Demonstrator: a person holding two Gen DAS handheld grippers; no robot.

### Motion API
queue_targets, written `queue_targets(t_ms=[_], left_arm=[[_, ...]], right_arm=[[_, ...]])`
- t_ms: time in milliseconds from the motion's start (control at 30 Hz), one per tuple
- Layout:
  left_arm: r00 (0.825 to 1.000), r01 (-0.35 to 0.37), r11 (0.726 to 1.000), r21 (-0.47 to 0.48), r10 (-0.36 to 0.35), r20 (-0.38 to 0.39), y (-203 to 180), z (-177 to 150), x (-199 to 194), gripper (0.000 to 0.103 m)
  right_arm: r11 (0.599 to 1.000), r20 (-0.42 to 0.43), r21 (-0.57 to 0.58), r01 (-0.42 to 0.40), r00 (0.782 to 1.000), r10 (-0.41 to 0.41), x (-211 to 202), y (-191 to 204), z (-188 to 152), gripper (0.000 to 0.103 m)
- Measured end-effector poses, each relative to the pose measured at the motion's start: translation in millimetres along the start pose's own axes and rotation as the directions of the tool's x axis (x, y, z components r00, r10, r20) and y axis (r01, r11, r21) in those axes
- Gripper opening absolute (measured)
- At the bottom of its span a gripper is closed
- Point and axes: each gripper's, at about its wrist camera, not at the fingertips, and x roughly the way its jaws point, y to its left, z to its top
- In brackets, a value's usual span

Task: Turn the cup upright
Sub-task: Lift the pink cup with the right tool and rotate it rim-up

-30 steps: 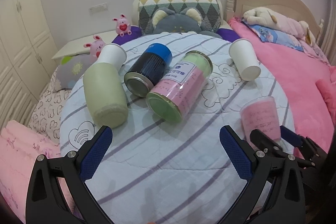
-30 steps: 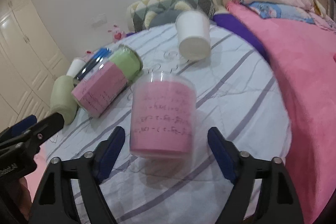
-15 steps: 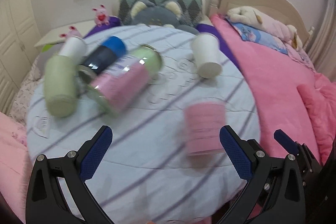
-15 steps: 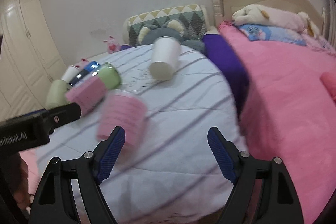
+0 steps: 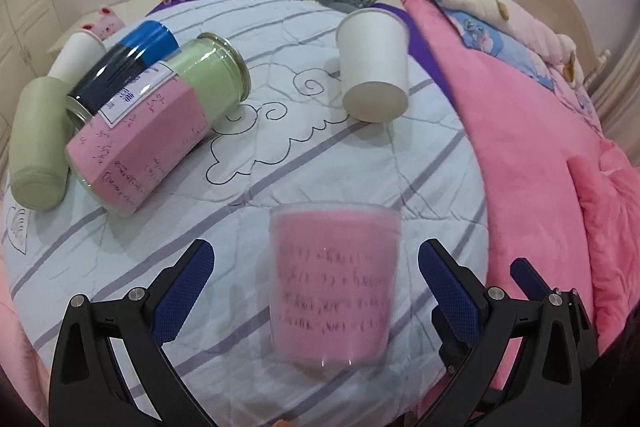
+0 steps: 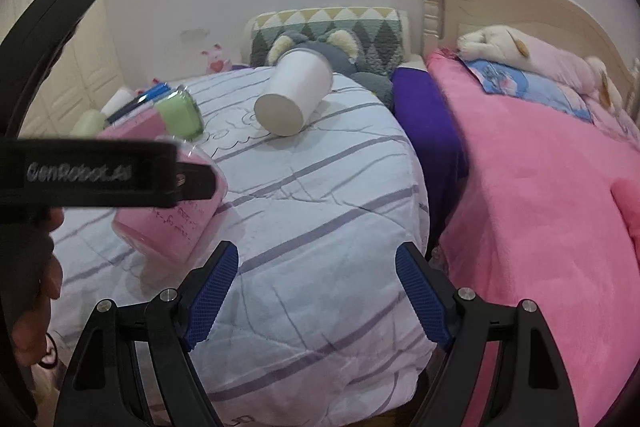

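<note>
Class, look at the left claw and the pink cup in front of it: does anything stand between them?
Nothing visible does. The pink cup lies on the quilt directly ahead of the open left claw, between its fingers' line. The jars and white paper cup lie farther back.

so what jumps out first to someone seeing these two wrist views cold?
The pink-lined clear cup, standing on the striped quilt between the open fingers of the left claw. Next, the cluster of tipped jars at far left, led by the pink-and-green glass jar, and the white paper cup lying on its side toward the pillows. The right claw hangs open over bare quilt beside the pink blanket.
</note>
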Motion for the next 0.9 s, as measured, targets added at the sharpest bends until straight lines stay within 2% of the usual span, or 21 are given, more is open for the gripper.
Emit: queue_targets(t_ms=[100,200,333,567,767,900], left_arm=[[1.000,-0.018,1.000,0.002,0.018,-0.003,-1,3,6,0.101],[0.999,-0.039,0.999,0.010,0.039,0.000,-1,5,10,0.082],[0.999,-0.044,0.999,0.030,0.044,-0.004,-2,6,15,0.068],[0.998,-0.022,0.998,0.067,0.018,0.065,-2,7,2,0.068],[0.994,-0.004,0.998,0.070,-0.004,0.108,3,9,-7,0.067],[0.985,-0.038,0.996,0.076,0.024,0.172,3,11,-15,0.067]], right_arm=[[0.999,0.002,-0.043,0.003,1.000,-0.003,5,4,2,0.082],[0.998,0.000,-0.053,-0.021,1.000,0.021,10,4,3,0.082],[0.997,-0.001,-0.063,-0.037,0.999,0.037,14,5,5,0.082],[0.997,0.015,-0.058,-0.054,0.998,0.055,10,6,7,0.082],[0.990,0.030,-0.047,-0.131,0.991,0.132,7,7,10,0.082],[0.985,0.037,-0.053,-0.166,0.985,0.168,7,13,9,0.082]])
